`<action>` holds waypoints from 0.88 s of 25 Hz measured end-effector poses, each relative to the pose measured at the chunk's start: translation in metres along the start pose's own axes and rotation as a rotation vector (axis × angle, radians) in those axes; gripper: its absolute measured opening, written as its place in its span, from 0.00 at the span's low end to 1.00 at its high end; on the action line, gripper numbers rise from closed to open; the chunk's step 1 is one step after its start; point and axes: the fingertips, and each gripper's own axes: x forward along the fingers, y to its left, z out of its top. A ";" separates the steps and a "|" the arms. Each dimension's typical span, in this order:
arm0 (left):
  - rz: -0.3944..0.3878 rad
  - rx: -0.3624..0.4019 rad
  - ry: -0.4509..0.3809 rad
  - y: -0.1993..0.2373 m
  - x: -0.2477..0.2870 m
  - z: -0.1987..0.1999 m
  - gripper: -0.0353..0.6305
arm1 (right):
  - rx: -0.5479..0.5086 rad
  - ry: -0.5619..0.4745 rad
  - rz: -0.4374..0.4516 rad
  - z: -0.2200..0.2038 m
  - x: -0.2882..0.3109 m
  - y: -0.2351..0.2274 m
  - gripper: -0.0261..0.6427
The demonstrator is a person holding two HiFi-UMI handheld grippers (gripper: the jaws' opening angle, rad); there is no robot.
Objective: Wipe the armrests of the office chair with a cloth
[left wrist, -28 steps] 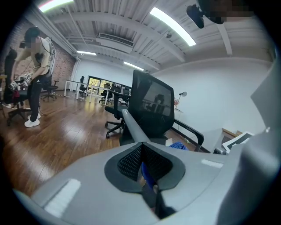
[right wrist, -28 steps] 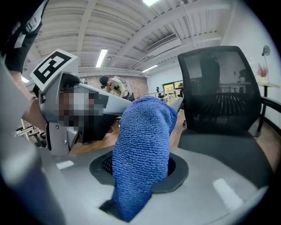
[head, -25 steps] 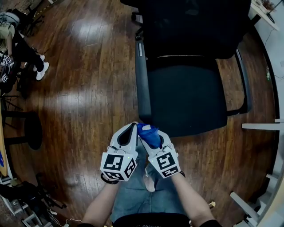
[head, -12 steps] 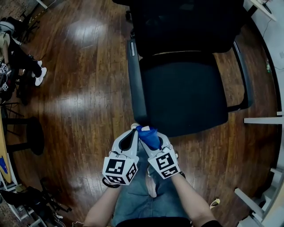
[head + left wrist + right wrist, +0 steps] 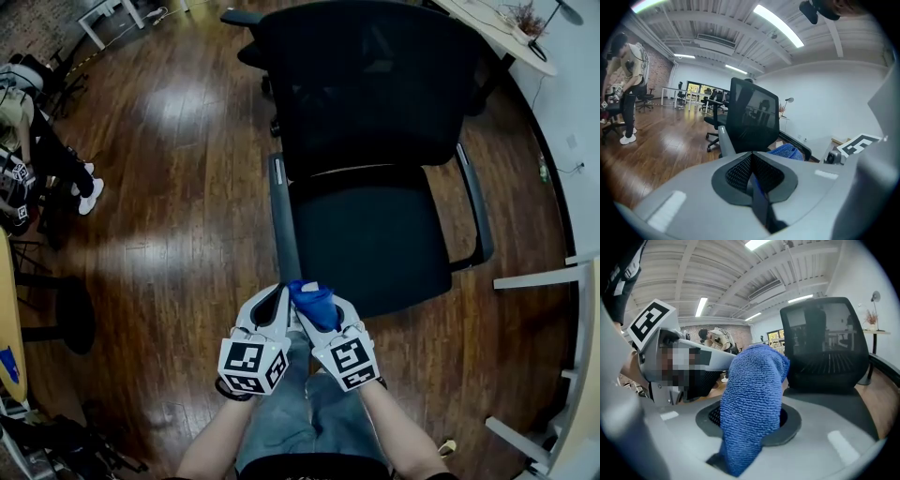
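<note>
Right claw (image 5: 305, 289) pinches the cloth (image 5: 317, 302), left claw (image 5: 279, 292) pressed together and empty beside it, both just at 6 o'clock of the nearer armrest (image 5: 283, 220), which runs 12-to-6.

in the head view the black mesh-backed office chair (image 5: 375, 234) hides its own base and wheels beneath the seat. the blue terry cloth (image 5: 316, 304) covers the tips of the right gripper (image 5: 307, 296), so its jaws do not show there. a person in dark trousers (image 5: 37, 131) is cut by the left edge, too small to tell what the hands hold. in the left gripper view only the cloth's top shows above the left gripper (image 5: 751, 161), whose grey body hides the chair's seat. in the right gripper view the cloth's lower end sinks out of sight between the jaws.
</note>
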 end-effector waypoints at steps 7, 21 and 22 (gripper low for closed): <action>-0.008 0.011 -0.027 0.013 0.023 0.036 0.06 | -0.015 -0.063 -0.034 0.052 0.016 -0.023 0.24; -0.020 0.023 -0.006 0.064 0.089 0.083 0.06 | 0.022 -0.102 -0.092 0.106 0.088 -0.090 0.24; -0.024 0.027 -0.003 0.067 0.094 0.087 0.06 | 0.025 -0.106 -0.098 0.110 0.093 -0.097 0.24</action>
